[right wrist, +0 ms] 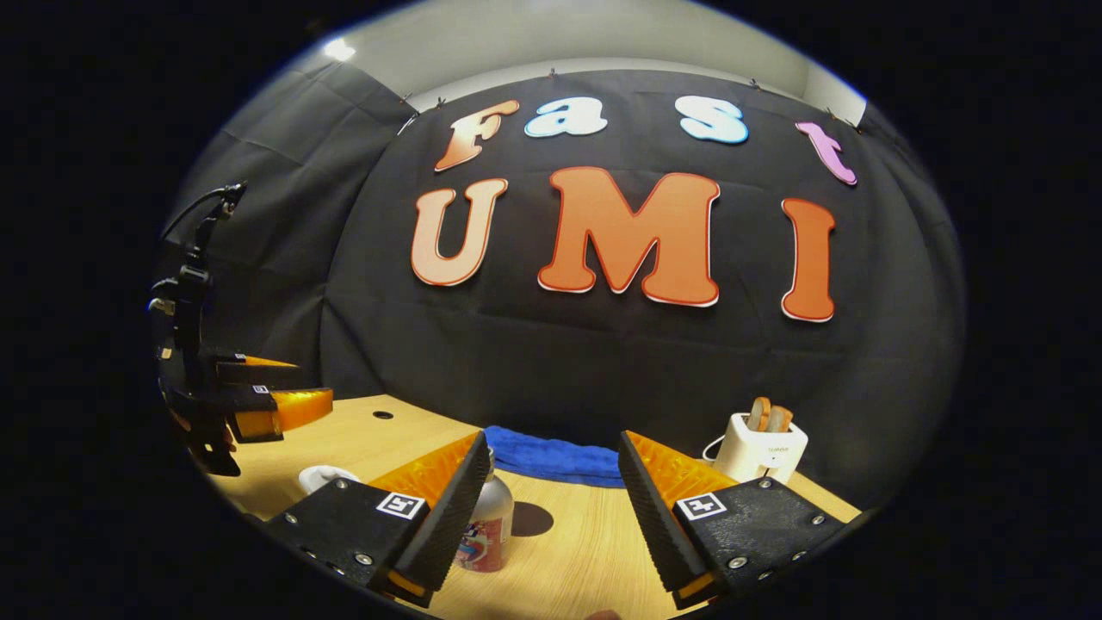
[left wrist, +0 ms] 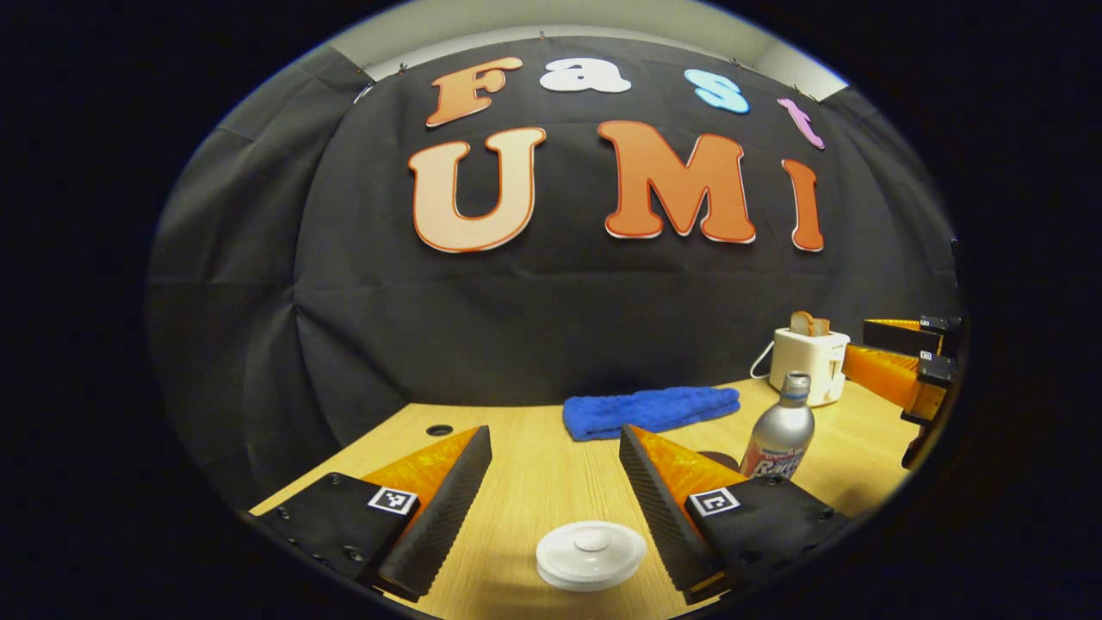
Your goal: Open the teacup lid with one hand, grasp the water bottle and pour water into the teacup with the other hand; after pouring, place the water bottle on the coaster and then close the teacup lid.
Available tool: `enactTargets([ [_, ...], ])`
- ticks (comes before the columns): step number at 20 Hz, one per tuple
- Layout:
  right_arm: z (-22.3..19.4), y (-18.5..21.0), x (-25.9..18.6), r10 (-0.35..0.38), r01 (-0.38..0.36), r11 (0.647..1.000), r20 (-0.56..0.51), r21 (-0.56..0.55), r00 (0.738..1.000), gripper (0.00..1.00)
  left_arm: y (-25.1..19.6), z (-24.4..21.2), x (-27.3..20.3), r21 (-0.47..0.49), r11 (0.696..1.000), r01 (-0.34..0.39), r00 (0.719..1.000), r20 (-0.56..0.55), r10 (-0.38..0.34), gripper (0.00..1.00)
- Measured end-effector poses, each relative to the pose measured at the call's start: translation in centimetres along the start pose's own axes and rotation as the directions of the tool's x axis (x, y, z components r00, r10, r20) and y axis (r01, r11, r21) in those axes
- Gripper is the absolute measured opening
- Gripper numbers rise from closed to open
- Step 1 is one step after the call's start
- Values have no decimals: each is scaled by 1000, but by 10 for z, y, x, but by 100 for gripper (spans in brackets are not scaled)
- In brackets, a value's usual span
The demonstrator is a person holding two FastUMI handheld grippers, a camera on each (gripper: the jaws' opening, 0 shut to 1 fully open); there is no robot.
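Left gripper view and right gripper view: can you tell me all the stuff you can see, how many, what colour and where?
teacup lid: one, white, on the teacup at the near edge of the table, between the left tool's fingers.
water bottle: one, silver with a coloured label, upright on the table, right of the teacup.
coaster: one, dark, round, flat on the table beside the bottle.
towel: one, blue, folded, at the back of the table.
toaster: one, white, with toast in it, back right.
table: one, light wood.
left tool: one, open, around the lid without touching it.
right tool: one, open, above the table near the bottle.
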State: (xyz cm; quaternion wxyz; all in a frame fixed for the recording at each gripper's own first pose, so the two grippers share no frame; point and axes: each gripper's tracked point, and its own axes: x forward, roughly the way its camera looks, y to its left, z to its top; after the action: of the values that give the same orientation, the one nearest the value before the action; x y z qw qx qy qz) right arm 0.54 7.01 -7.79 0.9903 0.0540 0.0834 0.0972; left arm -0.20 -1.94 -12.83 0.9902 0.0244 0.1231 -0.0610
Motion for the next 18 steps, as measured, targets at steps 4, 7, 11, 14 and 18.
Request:
enactTargets([
  [4, -26, 11, 0, 30, -28, 999, -59, 27, 998, 91, -3, -30, 2, 5, 1000, 11, 998, -66, -10, 97],
  [7, -41, 17, 0, 39, -39, 999, -88, 4, 995, 91, -6, -50, 4, 33, 999, 19, 994, -107, -15, 99],
  [11, -56, 27, 1, 71, -69, 997, -125, 19, 990, 91, -18, -79, 8, 31, 998, 53, 980, -194, -45, 98],
  [14, -64, 29, 1, 80, -79, 997, -146, 13, 986, 91, -21, -91, 10, 27, 998, 50, 973, -226, -42, 72],
  [18, -72, 33, 3, 93, -92, 996, -157, 17, 983, 91, -23, -96, 13, 30, 998, 54, 969, -243, -45, 62],
])
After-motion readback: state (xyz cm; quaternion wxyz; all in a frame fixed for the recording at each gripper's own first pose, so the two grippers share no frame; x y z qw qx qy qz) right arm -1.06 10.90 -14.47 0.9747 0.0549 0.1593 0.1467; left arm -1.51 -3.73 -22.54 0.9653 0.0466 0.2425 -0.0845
